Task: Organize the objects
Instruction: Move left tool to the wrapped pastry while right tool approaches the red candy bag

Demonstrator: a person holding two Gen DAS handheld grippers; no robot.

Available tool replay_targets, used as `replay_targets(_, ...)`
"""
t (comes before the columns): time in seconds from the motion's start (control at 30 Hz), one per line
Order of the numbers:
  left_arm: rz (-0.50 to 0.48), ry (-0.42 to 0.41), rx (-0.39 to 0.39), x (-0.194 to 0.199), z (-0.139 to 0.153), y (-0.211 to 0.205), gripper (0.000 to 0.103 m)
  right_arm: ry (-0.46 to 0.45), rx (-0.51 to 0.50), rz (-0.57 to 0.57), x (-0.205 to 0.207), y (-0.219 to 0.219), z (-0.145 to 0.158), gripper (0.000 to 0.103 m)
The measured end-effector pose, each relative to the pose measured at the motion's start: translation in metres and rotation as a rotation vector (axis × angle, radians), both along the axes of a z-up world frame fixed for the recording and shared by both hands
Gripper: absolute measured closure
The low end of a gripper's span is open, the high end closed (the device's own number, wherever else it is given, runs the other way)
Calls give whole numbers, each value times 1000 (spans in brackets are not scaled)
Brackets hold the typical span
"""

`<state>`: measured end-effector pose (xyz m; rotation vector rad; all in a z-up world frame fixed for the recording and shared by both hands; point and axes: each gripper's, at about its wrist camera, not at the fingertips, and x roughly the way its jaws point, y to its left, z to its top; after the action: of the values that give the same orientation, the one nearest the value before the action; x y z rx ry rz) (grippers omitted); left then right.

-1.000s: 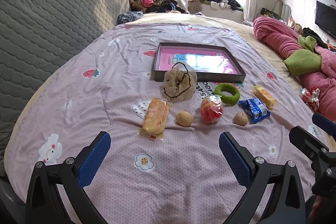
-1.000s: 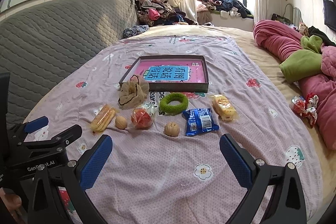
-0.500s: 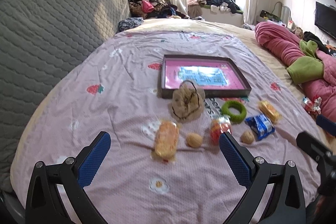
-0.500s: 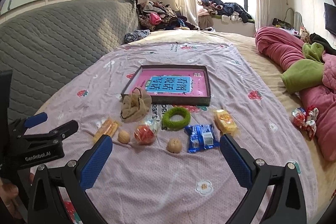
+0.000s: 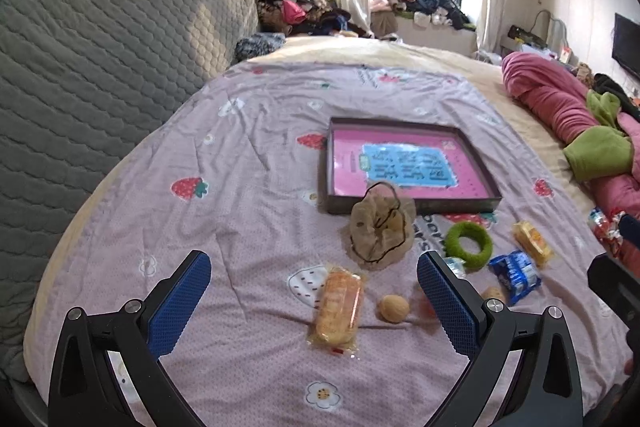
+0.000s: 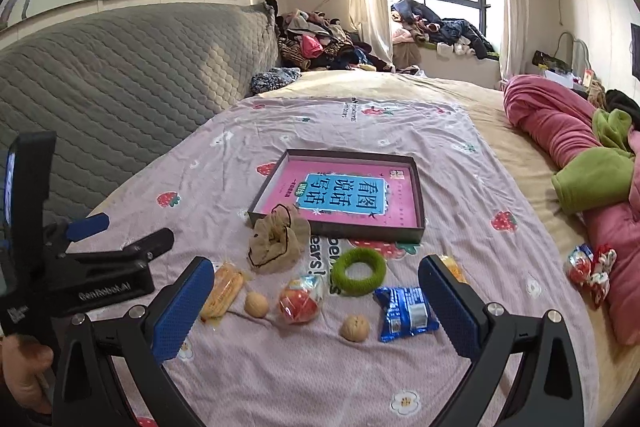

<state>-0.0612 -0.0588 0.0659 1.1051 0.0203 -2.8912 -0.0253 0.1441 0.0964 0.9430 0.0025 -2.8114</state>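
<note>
On the pink bedsheet lies a dark tray (image 5: 412, 205) (image 6: 360, 229) with a pink book inside. In front of it sit a beige mesh pouch (image 5: 380, 235) (image 6: 276, 247), a green ring (image 5: 468, 245) (image 6: 359, 271), a bread packet (image 5: 338, 307) (image 6: 224, 291), two walnuts (image 5: 394, 308) (image 6: 355, 327), a red snack (image 6: 300, 301), a blue packet (image 5: 516, 275) (image 6: 404, 313) and a yellow cake packet (image 5: 532, 243). My left gripper (image 5: 312, 267) is open above the bread and empty. My right gripper (image 6: 315, 267) is open over the row and holds nothing.
A grey quilted headboard (image 5: 100, 67) bounds the left side. Rolled pink and green bedding (image 6: 580, 163) lies along the right, with a small red wrapper (image 6: 588, 267) beside it. Clothes are piled by the window (image 6: 440, 31). A hand (image 6: 20, 379) holds the left tool.
Both views have tilted up, so the row of items sits lower in each frame. The left gripper has drifted left of the items. Both grippers stayed open.
</note>
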Motion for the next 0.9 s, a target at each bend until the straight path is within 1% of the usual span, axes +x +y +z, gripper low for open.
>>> replay_targets(0.23,-7,-57,-37,-19,-37,5,0,-59,61,12,-13,-16,-35,0)
replay_targets(0.43,-10,-74,-58,-28,-58,6,0,-87,83,2,-21,-18,-61,0)
replay_targets(0.63,-32,-95,-78,-34,-83,8,0,-115,112,5,-31,-23,-79,0)
replay_targets(0.8,-48,-121,-57,-41,-99,5,0,-146,152,-5,-41,-28,-93,0)
replay_targets(0.9,-53,-127,-43,-45,-105,4,0,-163,152,-11,-49,-29,-100,0)
